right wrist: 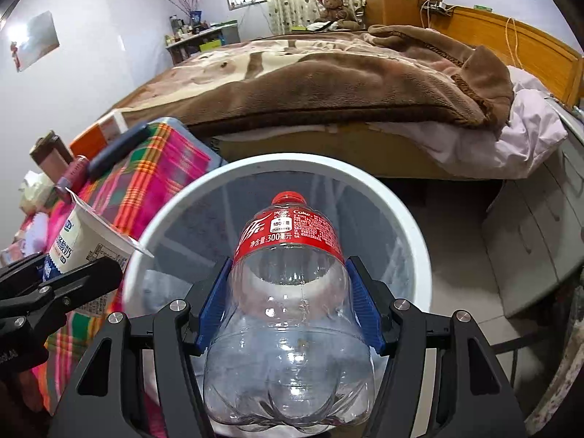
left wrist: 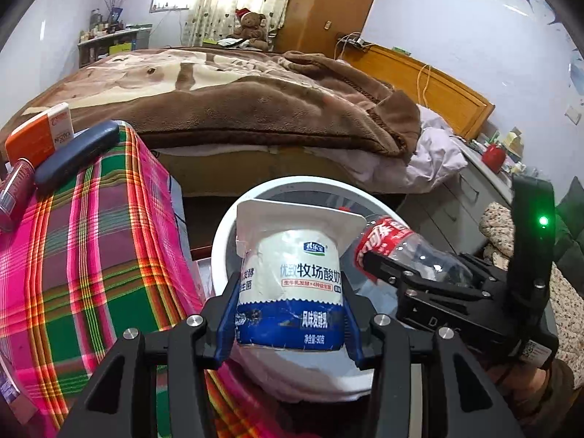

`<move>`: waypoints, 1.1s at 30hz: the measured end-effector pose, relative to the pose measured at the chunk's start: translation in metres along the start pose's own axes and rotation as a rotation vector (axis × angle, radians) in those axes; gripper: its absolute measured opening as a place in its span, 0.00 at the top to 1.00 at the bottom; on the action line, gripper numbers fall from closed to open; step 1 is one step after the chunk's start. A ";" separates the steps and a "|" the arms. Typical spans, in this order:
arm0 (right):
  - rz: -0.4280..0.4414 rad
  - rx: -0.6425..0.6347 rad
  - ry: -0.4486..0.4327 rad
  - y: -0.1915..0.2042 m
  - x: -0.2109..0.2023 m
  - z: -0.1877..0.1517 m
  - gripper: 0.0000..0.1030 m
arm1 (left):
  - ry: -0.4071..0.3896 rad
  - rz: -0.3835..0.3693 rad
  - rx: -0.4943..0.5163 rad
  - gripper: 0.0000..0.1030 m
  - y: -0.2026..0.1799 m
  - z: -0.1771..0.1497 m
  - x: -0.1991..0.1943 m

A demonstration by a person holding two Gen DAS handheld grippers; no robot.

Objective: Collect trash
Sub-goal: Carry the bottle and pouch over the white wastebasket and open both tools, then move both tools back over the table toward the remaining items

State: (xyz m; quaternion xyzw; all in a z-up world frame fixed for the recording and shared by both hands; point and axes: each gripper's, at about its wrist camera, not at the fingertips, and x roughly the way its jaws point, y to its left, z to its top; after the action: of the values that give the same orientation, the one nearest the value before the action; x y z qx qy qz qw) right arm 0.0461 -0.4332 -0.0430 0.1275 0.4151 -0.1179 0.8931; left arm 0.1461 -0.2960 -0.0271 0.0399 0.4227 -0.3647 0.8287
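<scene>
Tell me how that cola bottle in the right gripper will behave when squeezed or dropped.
The cola bottle looks clear and empty, so it is probably very light. Its thin plastic walls would likely dent under the right gripper, which is shut on it. Round and smooth, it may slip, and would probably bounce or roll in the bin.

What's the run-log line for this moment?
left gripper: holds yogurt cup | right gripper: holds Coke bottle | both over white bin | release pending
</scene>
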 end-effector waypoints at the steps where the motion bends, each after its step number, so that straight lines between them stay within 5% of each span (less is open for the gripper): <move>1: -0.007 0.001 0.002 -0.002 0.001 0.001 0.38 | 0.001 0.004 -0.006 0.53 0.001 0.001 0.002; 6: -0.004 0.014 -0.010 -0.009 0.001 0.003 0.25 | -0.016 -0.005 -0.015 0.38 0.004 0.001 -0.002; 23: -0.002 -0.004 -0.119 0.016 -0.039 -0.008 0.24 | -0.101 0.112 -0.071 0.37 0.032 -0.027 -0.068; 33: 0.071 -0.034 -0.170 0.053 -0.056 -0.016 0.24 | -0.167 0.206 -0.100 0.37 0.060 -0.058 -0.124</move>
State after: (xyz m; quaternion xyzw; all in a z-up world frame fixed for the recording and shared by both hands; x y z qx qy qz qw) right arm 0.0167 -0.3727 -0.0027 0.1165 0.3348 -0.0897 0.9307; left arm 0.0990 -0.1593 0.0115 0.0116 0.3637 -0.2581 0.8950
